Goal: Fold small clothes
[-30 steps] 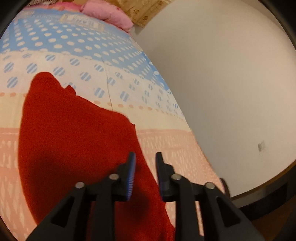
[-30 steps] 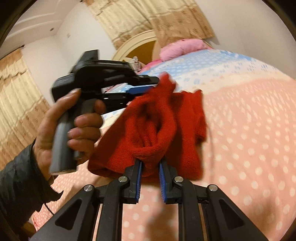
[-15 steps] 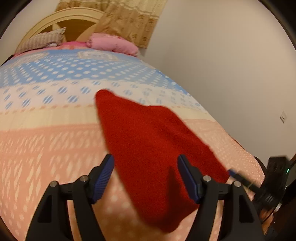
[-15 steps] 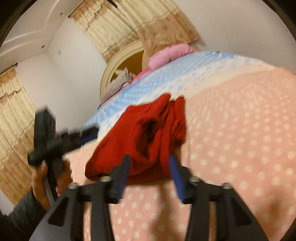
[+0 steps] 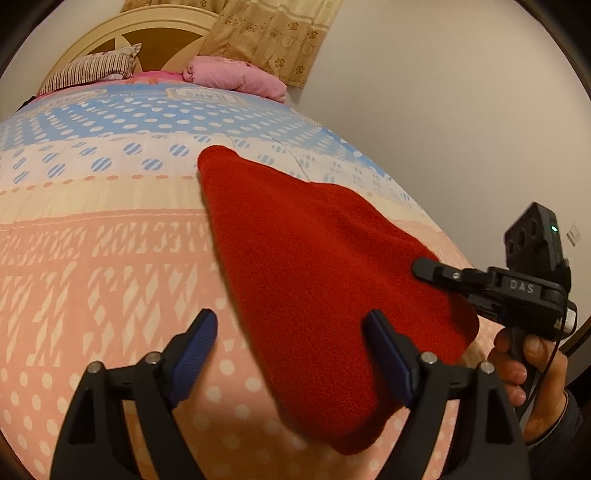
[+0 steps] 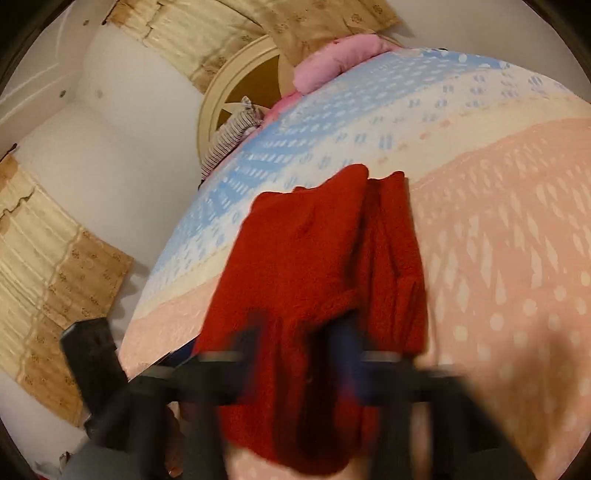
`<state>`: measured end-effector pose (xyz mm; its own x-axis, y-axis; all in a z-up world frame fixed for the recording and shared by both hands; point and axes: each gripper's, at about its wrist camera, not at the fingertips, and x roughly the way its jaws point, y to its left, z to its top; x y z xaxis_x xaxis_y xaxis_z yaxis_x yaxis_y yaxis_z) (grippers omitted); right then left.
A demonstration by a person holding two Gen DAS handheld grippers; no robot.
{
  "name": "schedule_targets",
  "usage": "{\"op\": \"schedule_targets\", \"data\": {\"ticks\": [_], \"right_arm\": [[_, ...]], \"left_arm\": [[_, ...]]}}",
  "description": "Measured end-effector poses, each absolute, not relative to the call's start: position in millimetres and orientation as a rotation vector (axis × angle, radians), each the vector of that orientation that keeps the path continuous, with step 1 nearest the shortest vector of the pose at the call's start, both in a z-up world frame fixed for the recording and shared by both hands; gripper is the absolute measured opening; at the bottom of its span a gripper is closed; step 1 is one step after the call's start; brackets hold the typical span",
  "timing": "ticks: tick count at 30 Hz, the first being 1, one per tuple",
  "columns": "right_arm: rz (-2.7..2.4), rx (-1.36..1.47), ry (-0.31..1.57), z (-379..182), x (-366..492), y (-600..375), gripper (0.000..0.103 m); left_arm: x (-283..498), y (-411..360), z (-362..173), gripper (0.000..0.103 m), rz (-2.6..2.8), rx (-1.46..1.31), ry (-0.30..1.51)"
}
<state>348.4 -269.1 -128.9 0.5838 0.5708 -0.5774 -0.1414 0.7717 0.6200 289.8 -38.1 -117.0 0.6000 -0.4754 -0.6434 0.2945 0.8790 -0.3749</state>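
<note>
A red knitted garment (image 5: 314,277) lies spread on the quilt, its narrow end pointing toward the pillows. My left gripper (image 5: 291,350) hovers over its near end. Its jaws are opening wide, the cloth lies below them, and neither pad presses on it. At the garment's right edge my right gripper (image 5: 424,266), held in a hand (image 5: 524,354), shows a narrow tip lying on the cloth. The right wrist view is blurred. There the right gripper (image 6: 303,339) is closing with folds of the red garment (image 6: 306,266) between its fingers.
The bed's quilt (image 5: 110,258) is pink near me, then cream and blue farther off. A pink pillow (image 5: 236,75) and a striped pillow (image 5: 92,70) lie by the headboard (image 5: 110,33). A wall (image 5: 443,110) runs along the bed's right side. Curtains (image 6: 48,258) hang on the left.
My left gripper let go of the red garment, opened wide and drew back. The garment dropped flat onto the quilt. The right gripper opened, then closed again at the garment's edge.
</note>
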Motion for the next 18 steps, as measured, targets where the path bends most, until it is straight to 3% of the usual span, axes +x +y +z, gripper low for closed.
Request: {"op": "schedule_targets", "data": {"ticks": [3, 6, 10, 14, 18], "right_arm": [[0.435, 0.513, 0.792, -117, 332, -272, 0.010], [0.384, 0.479, 0.745, -111, 311, -286, 0.008], [0.378, 0.506, 0.795, -128, 321, -302, 0.009], [0.379, 0.469, 0.800, -124, 329, -294, 0.029], [0.284, 0.356, 0.763, -104, 335, -291, 0.033]], "left_arm": [[290, -39, -118, 0.087, -0.469, -0.257, 0.825], [288, -47, -118, 0.096, -0.476, -0.231, 0.823], [290, -60, -122, 0.096, -0.444, -0.173, 0.861], [292, -51, -129, 0.099, -0.434, -0.236, 0.909], [290, -50, -132, 0.101, -0.428, -0.244, 0.902]]}}
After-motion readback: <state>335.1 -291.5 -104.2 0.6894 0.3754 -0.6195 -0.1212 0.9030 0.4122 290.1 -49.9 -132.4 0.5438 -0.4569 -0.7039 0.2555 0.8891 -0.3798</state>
